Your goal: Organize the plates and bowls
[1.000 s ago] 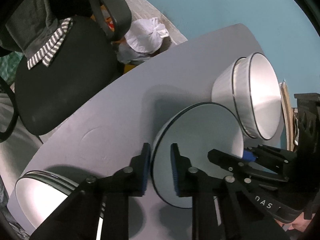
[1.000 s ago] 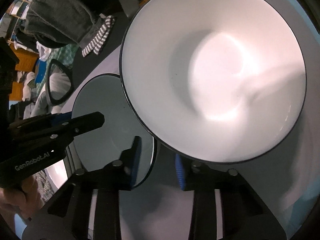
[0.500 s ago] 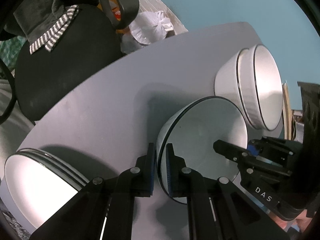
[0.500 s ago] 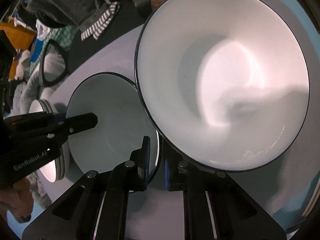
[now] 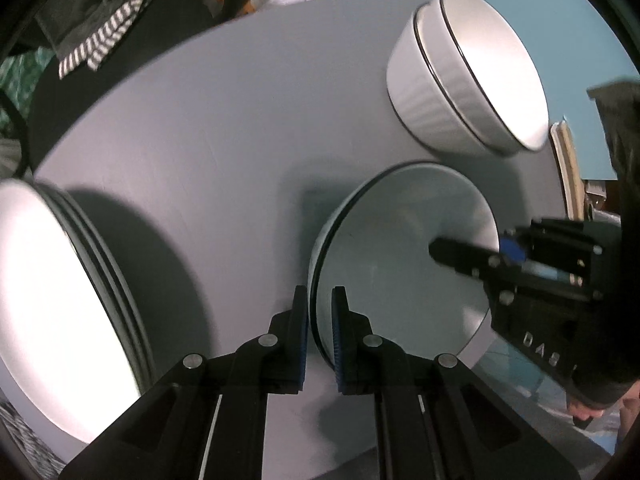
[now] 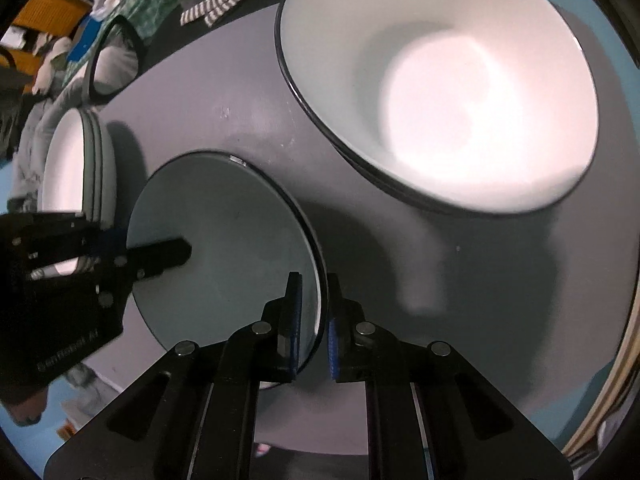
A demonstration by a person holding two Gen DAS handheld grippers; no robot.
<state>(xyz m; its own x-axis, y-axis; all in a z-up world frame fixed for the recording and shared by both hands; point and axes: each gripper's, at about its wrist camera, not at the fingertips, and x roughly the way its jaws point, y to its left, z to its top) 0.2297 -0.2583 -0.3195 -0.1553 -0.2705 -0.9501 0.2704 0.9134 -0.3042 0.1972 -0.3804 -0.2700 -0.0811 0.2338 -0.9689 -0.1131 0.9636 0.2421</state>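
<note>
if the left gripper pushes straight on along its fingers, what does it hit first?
Nothing new: the left gripper is shut on the rim of the shallow bowl. Pushing on would drive the bowl into the grey table just under it, though depth is hard to judge.

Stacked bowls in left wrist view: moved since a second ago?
Cannot tell. The stacked bowls still sit by the table's far edge; the frame shift looks like camera motion.
</note>
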